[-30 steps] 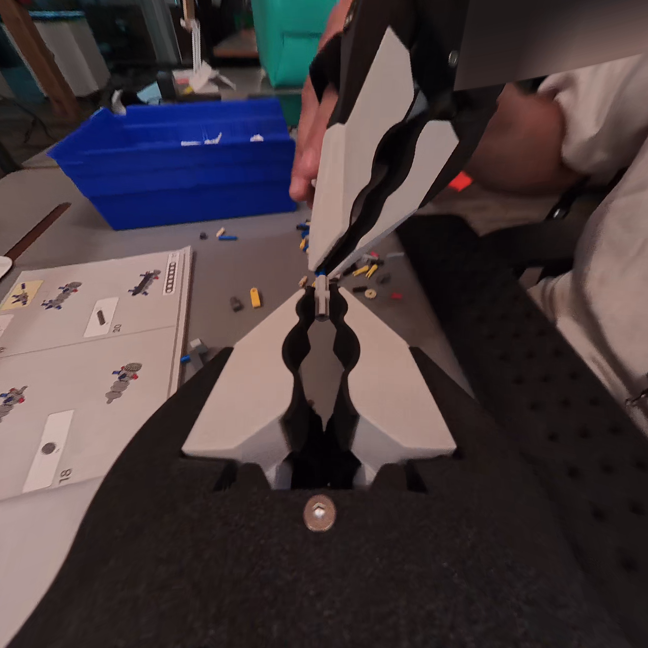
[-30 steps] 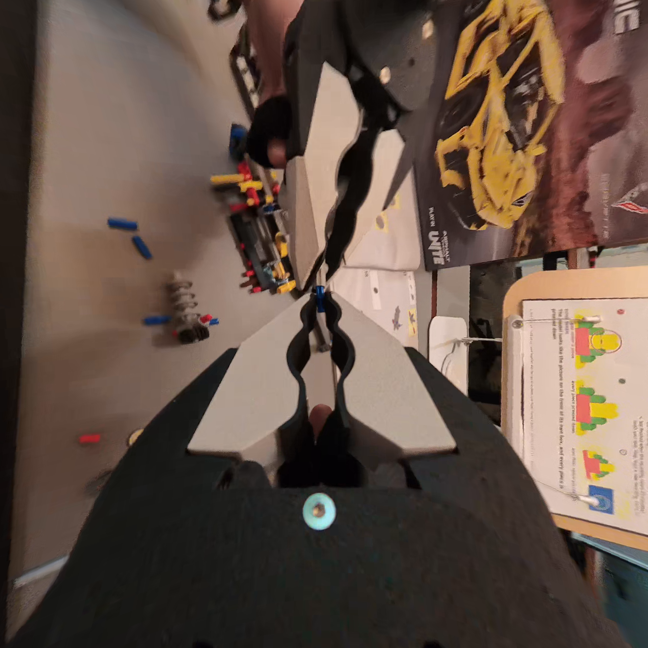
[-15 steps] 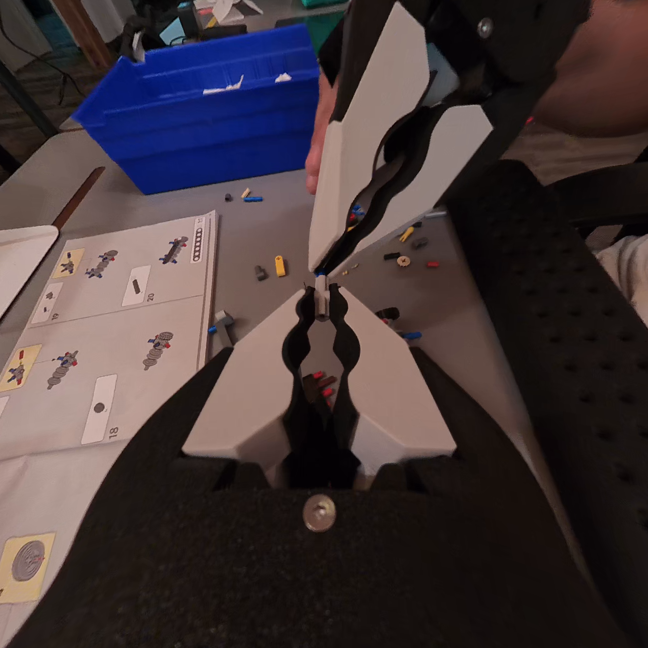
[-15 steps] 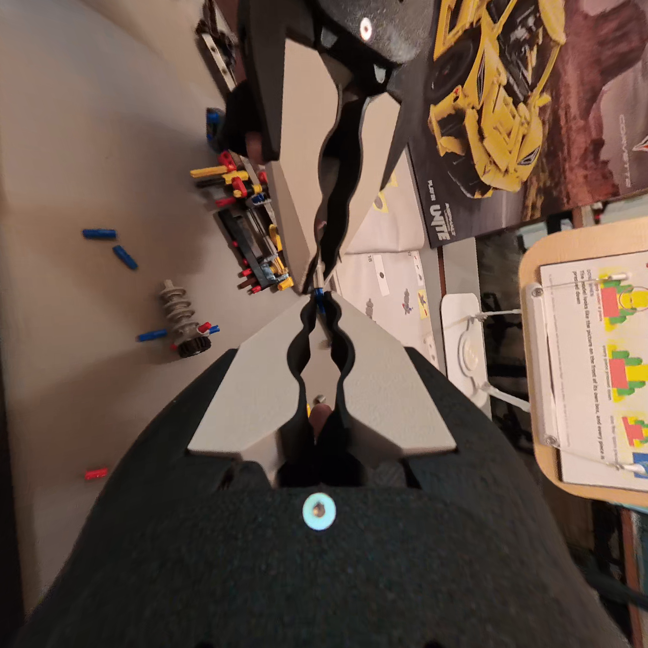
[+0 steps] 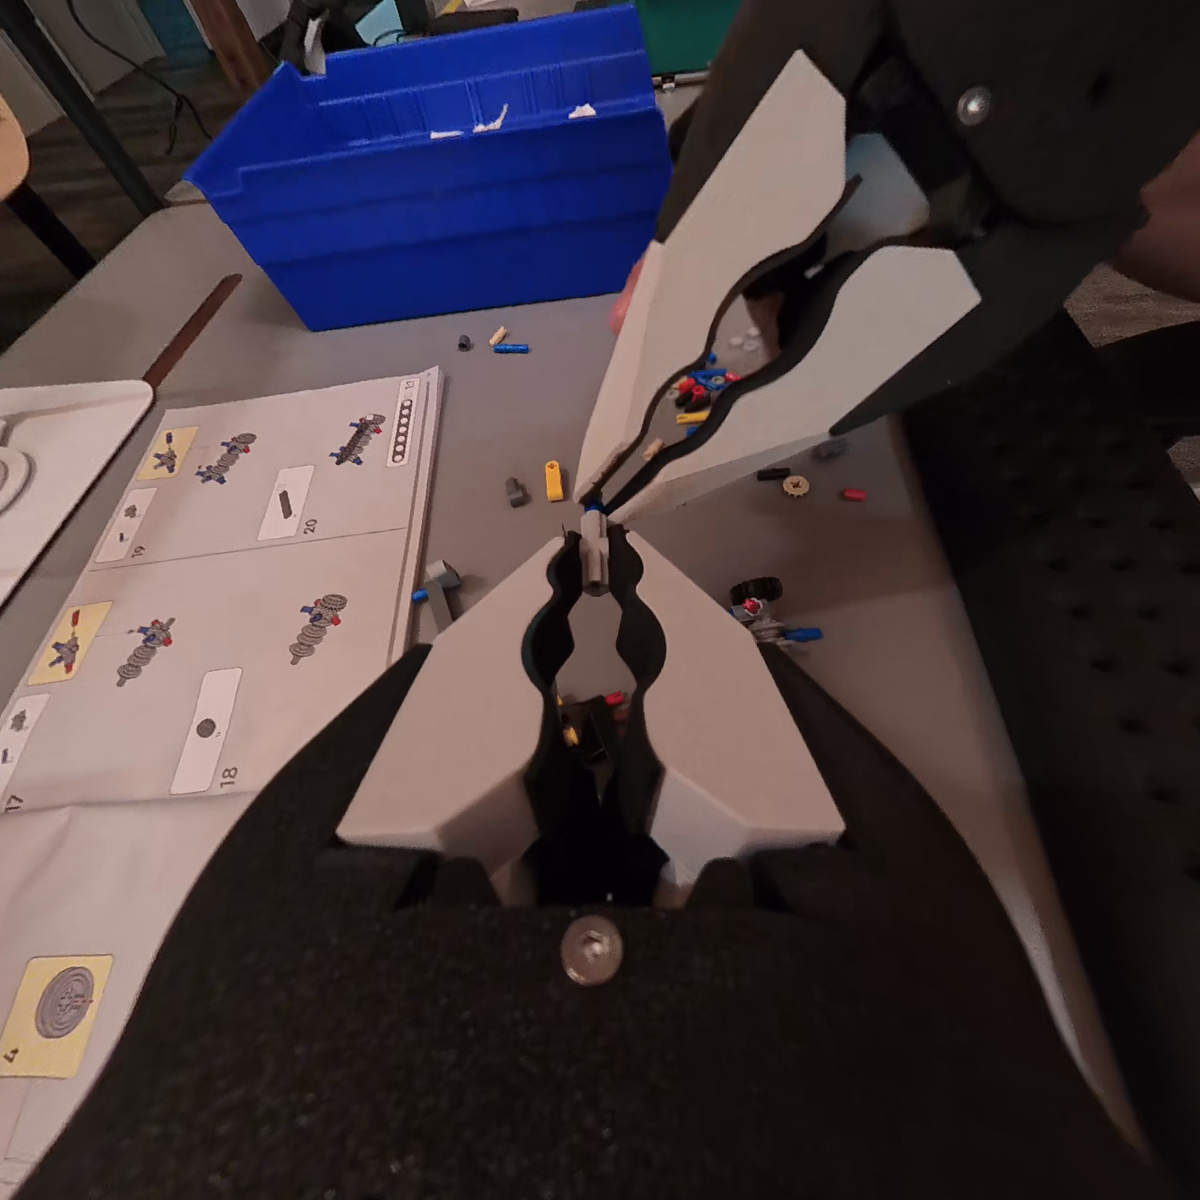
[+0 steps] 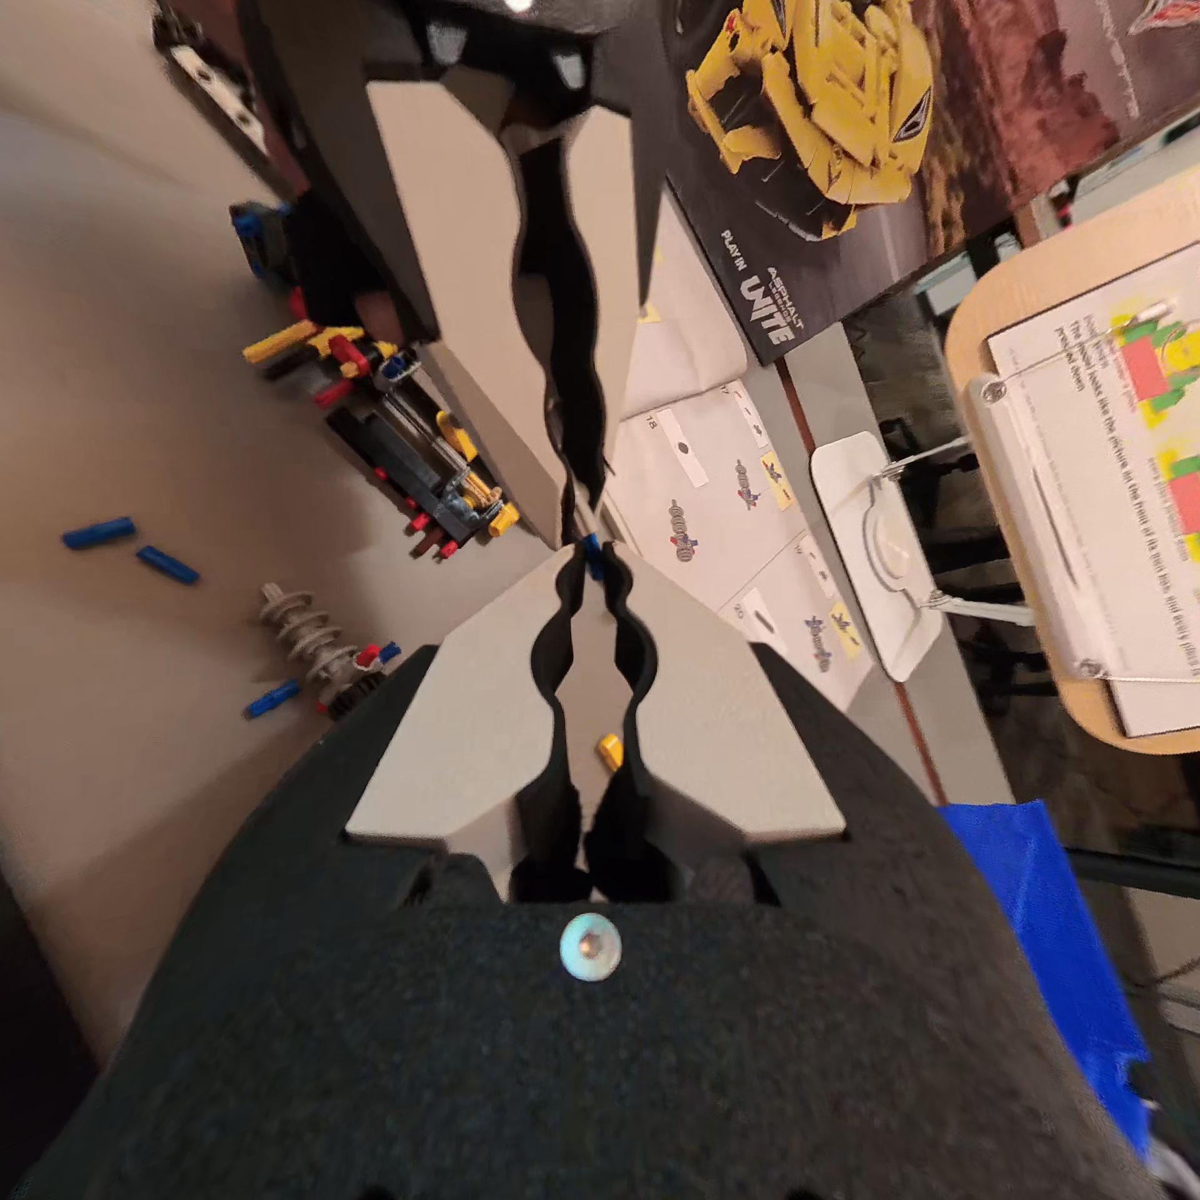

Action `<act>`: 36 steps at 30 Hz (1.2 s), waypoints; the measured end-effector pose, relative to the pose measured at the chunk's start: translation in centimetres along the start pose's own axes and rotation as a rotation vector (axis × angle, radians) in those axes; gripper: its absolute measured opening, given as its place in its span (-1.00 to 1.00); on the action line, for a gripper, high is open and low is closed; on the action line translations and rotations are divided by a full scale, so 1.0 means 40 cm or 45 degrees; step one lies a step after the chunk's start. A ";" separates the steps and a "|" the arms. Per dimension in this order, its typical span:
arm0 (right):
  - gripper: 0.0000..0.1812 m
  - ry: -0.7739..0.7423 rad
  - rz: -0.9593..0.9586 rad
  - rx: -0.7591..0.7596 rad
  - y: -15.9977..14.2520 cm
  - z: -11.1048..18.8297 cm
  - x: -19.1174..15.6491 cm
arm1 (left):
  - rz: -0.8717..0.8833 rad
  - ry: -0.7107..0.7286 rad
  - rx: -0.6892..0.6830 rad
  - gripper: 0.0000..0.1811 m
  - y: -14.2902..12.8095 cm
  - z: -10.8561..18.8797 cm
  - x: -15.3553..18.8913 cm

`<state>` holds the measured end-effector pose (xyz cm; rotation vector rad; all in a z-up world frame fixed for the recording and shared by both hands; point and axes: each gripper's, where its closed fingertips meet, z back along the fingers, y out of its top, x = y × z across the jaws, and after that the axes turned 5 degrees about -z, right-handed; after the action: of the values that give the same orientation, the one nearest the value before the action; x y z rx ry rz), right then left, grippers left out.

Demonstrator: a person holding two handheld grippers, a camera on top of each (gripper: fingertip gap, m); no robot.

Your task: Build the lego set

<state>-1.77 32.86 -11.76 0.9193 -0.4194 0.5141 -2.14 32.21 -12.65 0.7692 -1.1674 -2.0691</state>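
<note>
Left tool (image 5: 594,542) clamped on small grey connector piece (image 5: 594,552), held upright at tips above surface (image 5: 506,402). Right tool (image 6: 592,552) clamped on short blue pin (image 6: 592,557), tips meeting left tool's, pin touching connector's top end. Beyond: open instruction booklet (image 5: 247,584), loose pieces, blue bin (image 5: 448,195), partly built black-yellow chassis (image 6: 402,441).

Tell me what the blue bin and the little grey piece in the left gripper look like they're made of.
The blue bin looks like rigid moulded plastic: uniform colour, stepped walls, a soft sheen. The grey piece clamped in the left gripper also looks like hard plastic, smooth and matte, though it is too small to be sure.
</note>
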 end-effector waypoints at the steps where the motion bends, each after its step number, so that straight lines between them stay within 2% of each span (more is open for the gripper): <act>1: -0.95 0.017 -0.043 0.018 0.001 0.004 0.001 | -0.019 0.001 0.014 -0.93 0.004 0.000 0.001; 4: -0.95 0.080 -0.057 0.072 0.004 0.014 0.000 | -0.042 -0.017 0.051 -0.93 0.012 0.002 0.008; 9: -0.95 0.068 0.153 0.062 -0.002 0.018 -0.012 | -0.081 -0.035 0.048 -0.93 0.008 -0.002 0.019; 13: -0.95 0.058 0.114 0.094 0.004 0.028 -0.006 | -0.114 -0.019 0.091 -0.93 0.022 0.001 0.019; 18: -0.83 0.207 -0.178 0.253 0.030 0.071 0.006 | -0.148 -0.016 0.197 -0.93 0.059 0.015 0.027; 22: -0.82 0.399 -0.485 0.494 0.056 0.118 0.022 | -0.142 -0.028 0.280 -0.93 0.087 0.026 0.034; 27: -0.80 0.725 -0.874 0.722 0.066 0.133 0.018 | -0.119 -0.065 0.397 -0.93 0.127 0.046 0.047; 31: -0.79 1.040 -1.116 0.853 0.086 0.150 0.006 | -0.119 -0.073 0.408 -0.93 0.131 0.047 0.051; 36: -0.88 1.062 -1.151 0.843 0.079 0.140 0.002 | -0.130 -0.077 0.391 -0.93 0.126 0.042 0.055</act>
<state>-4.24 29.83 -6.67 1.2960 0.9550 0.1413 -3.55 29.36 -7.85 0.9307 -1.5323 -2.0315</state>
